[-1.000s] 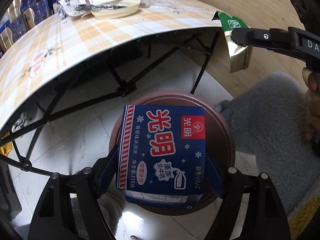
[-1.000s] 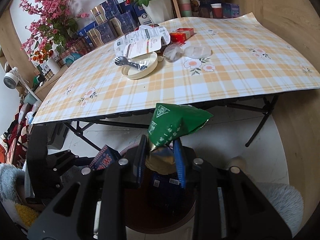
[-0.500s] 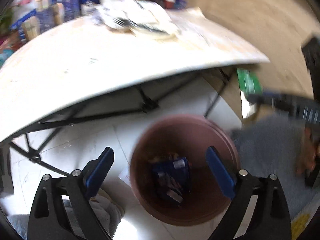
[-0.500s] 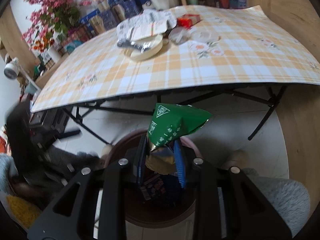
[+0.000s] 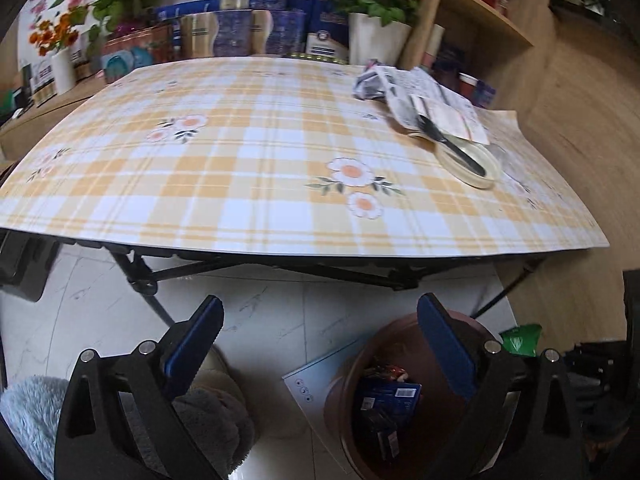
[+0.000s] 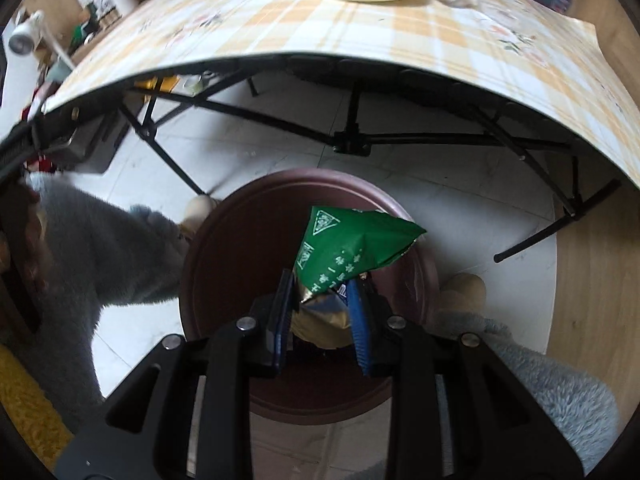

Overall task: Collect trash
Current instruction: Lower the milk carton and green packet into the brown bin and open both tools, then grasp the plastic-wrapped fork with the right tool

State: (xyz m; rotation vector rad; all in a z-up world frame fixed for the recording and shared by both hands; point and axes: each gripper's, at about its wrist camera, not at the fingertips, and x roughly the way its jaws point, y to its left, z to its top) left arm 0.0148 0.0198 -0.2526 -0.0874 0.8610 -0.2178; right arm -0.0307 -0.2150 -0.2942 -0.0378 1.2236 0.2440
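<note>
right claw grips green wrapper

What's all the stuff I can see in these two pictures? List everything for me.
Bin: one, brown, on the floor by the table.
Blue carton: one, inside the bin.
Green wrapper: one, over the bin.
Table: one, yellow plaid cloth.
Dish: one, cream, on the table, black fork across it.
Crumpled papers: white, beside the dish.
Flower pots: behind the table.
Left gripper: black, open, empty.
Right gripper: black, clamped on the wrapper.
</note>
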